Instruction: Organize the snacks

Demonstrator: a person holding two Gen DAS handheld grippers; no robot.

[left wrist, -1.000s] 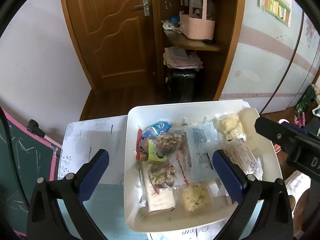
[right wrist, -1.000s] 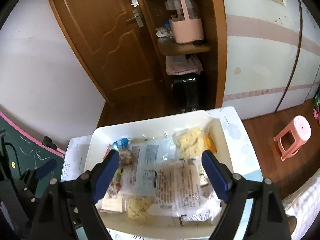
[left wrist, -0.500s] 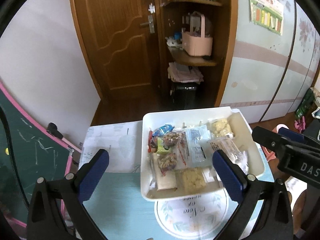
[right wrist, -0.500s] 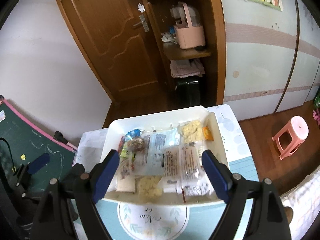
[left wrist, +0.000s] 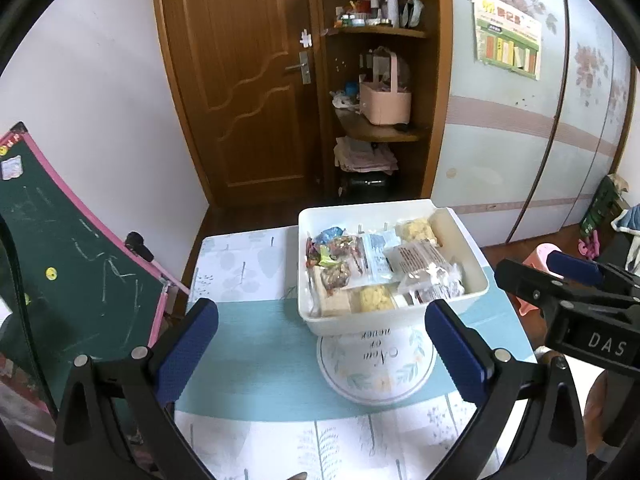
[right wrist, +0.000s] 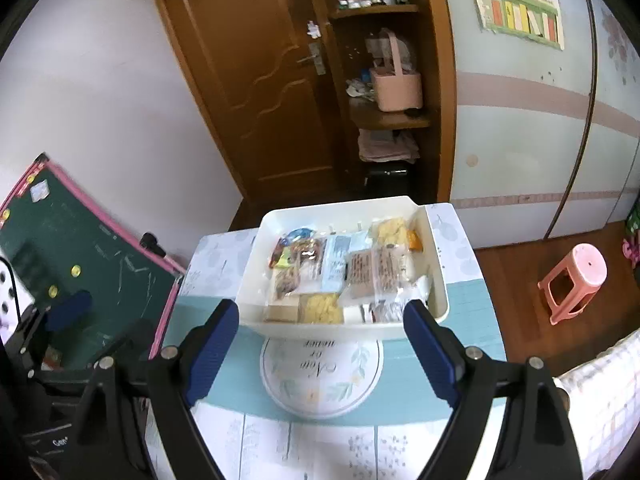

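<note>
A white tray (left wrist: 394,322) (right wrist: 252,280) stands at the far side of the table, filled with several snack packets laid in rows: clear bags of yellow puffs (left wrist: 374,298), printed wrappers (right wrist: 378,270) and small colourful packs (left wrist: 332,236). My left gripper (left wrist: 320,344) is open, well back from the tray, with nothing between its blue pads. In the right wrist view my right gripper (right wrist: 322,340) is open too, just short of the tray's near wall, empty. The right gripper's body (left wrist: 568,300) shows at the right edge of the left wrist view.
A round printed mat (left wrist: 376,360) lies on the tablecloth in front of the tray. A green chalkboard (left wrist: 68,264) leans at the left of the table. A pink stool (right wrist: 572,280) stands on the floor at the right. Behind are a wooden door (left wrist: 236,80) and shelves.
Both grippers have pulled back and risen from over the tray. The tray now looks smaller and farther, and the mat and more tablecloth have come into view.
</note>
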